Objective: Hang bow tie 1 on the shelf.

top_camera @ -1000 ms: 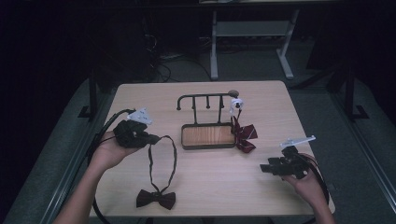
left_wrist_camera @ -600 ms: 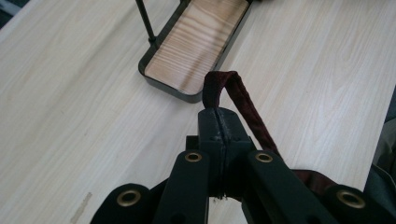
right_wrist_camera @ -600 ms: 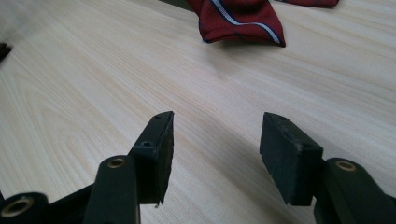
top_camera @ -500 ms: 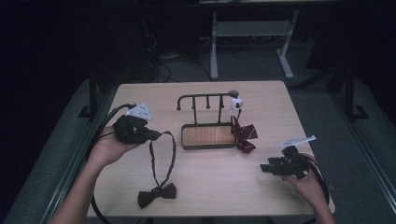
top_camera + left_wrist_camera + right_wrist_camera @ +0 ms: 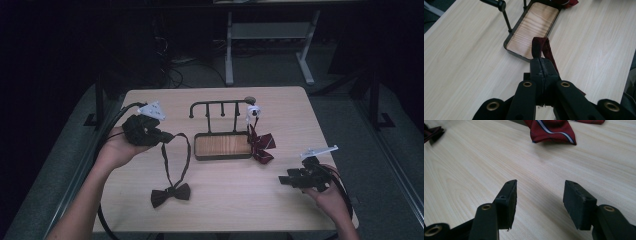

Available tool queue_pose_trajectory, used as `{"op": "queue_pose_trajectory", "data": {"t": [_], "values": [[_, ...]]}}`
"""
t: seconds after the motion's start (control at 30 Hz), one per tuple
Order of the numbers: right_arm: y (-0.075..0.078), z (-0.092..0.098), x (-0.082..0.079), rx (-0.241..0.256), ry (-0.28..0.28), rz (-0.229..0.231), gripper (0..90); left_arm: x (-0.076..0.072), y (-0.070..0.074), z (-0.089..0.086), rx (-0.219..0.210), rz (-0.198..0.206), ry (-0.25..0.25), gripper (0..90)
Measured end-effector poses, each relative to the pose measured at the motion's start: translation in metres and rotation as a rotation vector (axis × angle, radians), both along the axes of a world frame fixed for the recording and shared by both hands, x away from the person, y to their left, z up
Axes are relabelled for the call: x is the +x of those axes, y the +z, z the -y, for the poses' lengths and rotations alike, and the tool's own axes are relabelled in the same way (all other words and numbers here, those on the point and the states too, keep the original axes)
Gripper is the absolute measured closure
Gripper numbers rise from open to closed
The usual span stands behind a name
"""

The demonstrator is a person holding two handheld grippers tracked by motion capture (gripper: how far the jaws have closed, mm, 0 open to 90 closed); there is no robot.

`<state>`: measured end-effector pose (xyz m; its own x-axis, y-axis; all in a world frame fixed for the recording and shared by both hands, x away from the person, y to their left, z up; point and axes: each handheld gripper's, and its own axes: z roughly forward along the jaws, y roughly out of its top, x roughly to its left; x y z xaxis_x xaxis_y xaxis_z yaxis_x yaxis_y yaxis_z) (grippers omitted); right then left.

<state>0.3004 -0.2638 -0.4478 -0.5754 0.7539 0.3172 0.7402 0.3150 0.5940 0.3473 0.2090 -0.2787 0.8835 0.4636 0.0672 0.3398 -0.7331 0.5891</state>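
Fingers left point(image 5: 541, 65) pinch strap point(image 5: 543, 47) — right point(image 5: 539, 202) agape, empty | rack tray point(image 5: 533, 23) ahead

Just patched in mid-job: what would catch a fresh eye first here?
The left tool is shut on the strap of a dark bow tie lying near the table's front edge. A red striped bow tie hangs off the rack at centre; the right tool rests open.

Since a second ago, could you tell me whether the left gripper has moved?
Yes: the left gripper, holding the bow tie strap, has risen slightly away from the near table edge.
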Motion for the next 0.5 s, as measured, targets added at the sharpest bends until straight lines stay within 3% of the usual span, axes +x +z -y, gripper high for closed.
{"op": "queue_pose_trajectory", "data": {"t": [0.5], "values": [[-0.001, 0.001, 0.000, 0.002, -0.003, 0.000, 44.5, 0.021, 0.014, 0.009, 0.040, -0.010, 0.004, 89.6]]}}
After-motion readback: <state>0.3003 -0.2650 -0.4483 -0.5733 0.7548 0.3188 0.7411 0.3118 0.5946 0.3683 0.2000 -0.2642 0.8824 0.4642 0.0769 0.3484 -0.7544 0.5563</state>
